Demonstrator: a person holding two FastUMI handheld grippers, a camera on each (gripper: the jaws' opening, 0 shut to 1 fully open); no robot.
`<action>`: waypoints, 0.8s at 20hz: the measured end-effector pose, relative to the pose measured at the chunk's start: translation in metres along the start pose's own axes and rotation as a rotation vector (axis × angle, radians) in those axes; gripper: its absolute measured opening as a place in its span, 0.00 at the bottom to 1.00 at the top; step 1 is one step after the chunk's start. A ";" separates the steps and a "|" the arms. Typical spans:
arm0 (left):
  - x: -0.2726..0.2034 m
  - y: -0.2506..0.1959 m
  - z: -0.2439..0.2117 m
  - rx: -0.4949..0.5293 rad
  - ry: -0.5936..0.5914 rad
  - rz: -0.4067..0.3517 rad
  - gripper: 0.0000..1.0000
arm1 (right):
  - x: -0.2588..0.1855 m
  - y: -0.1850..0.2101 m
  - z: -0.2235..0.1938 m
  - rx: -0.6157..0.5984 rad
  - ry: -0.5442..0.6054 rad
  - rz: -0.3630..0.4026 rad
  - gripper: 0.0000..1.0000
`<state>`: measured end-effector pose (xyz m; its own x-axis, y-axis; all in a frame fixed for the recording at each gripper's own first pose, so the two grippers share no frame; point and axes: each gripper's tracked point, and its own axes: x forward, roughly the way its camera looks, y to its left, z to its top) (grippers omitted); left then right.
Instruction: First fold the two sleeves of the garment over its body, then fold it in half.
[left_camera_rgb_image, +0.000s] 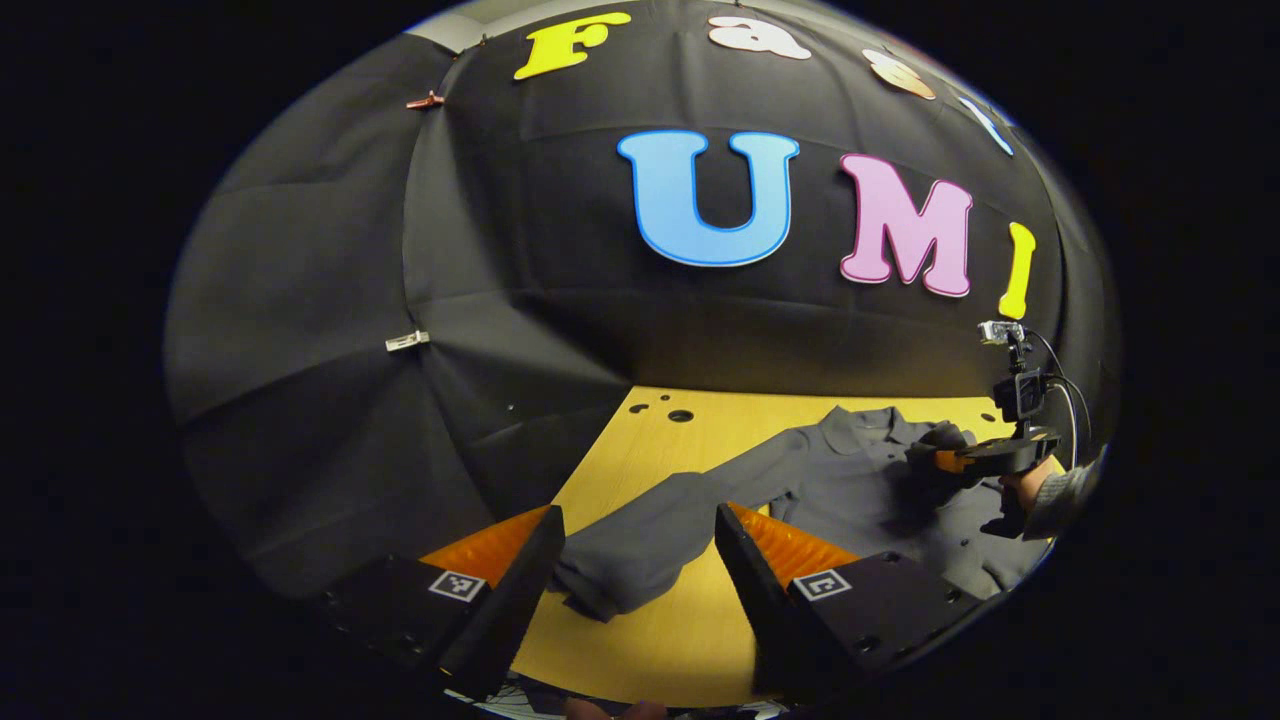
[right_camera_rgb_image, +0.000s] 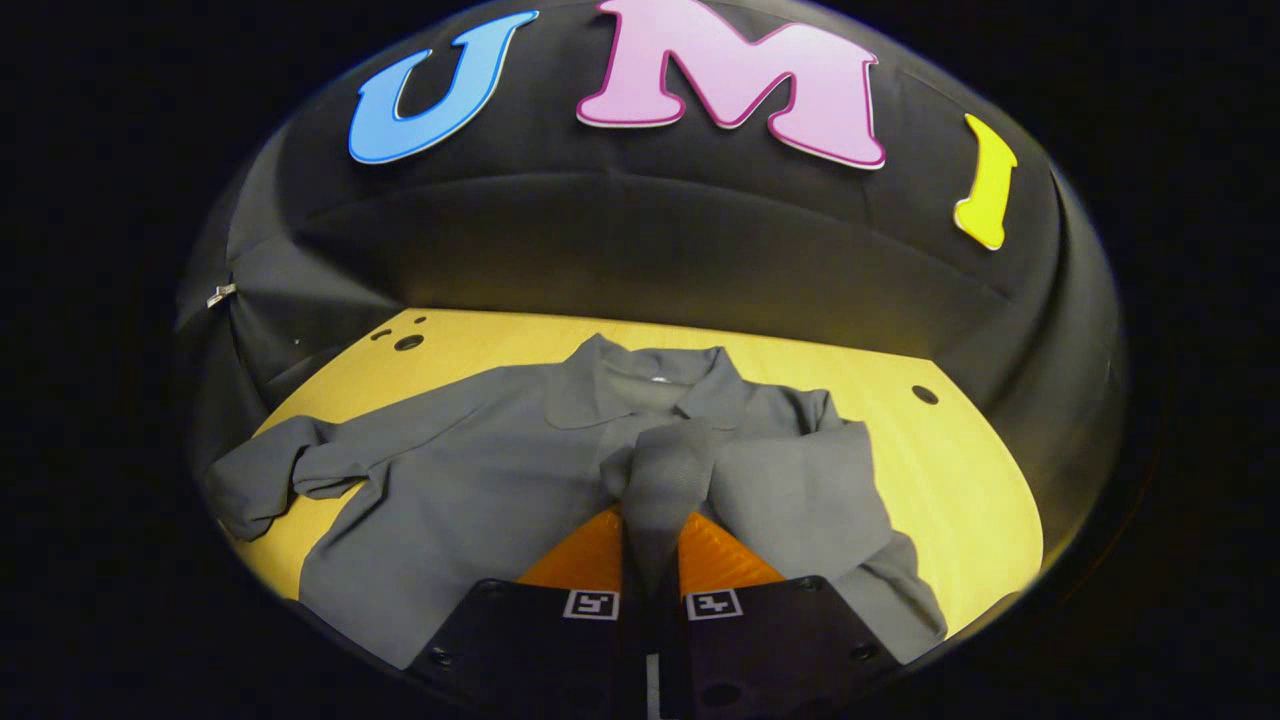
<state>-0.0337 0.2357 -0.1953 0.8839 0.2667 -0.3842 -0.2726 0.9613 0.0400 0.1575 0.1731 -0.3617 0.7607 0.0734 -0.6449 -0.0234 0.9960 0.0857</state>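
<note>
Pinching right sleeve (right_camera_rgb_image: 655, 480) in right gripper (right_camera_rgb_image: 650, 560) over garment (right_camera_rgb_image: 480, 480) body for folding, left gripper (left_camera_rgb_image: 630, 560) wide around far sleeve (left_camera_rgb_image: 640, 535).

A yellow wooden table (right_camera_rgb_image: 960, 450) with drilled holes (right_camera_rgb_image: 925, 394) stands against creased black cloth walls (right_camera_rgb_image: 650, 260)

Matt grey cloth garment (right_camera_rgb_image: 480, 470) on a smooth, pale wooden table (right_camera_rgb_image: 940, 450).

Dim booth, warm light on table (right_camera_rgb_image: 960, 470), fisheye-bent edges, sharp focus
</note>
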 end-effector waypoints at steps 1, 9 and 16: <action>0.006 0.004 -0.005 0.001 0.010 0.003 0.96 | 0.005 0.008 -0.004 0.005 0.014 0.011 0.11; 0.042 0.034 -0.024 0.001 0.053 0.023 0.96 | 0.017 0.073 -0.019 0.101 0.083 0.179 0.38; 0.070 0.029 -0.046 -0.012 0.098 -0.014 0.96 | -0.009 0.108 -0.014 0.126 0.102 0.290 0.62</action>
<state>0.0030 0.2786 -0.2636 0.8463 0.2451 -0.4729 -0.2658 0.9637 0.0238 0.1396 0.2805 -0.3572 0.6651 0.3642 -0.6519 -0.1446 0.9193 0.3661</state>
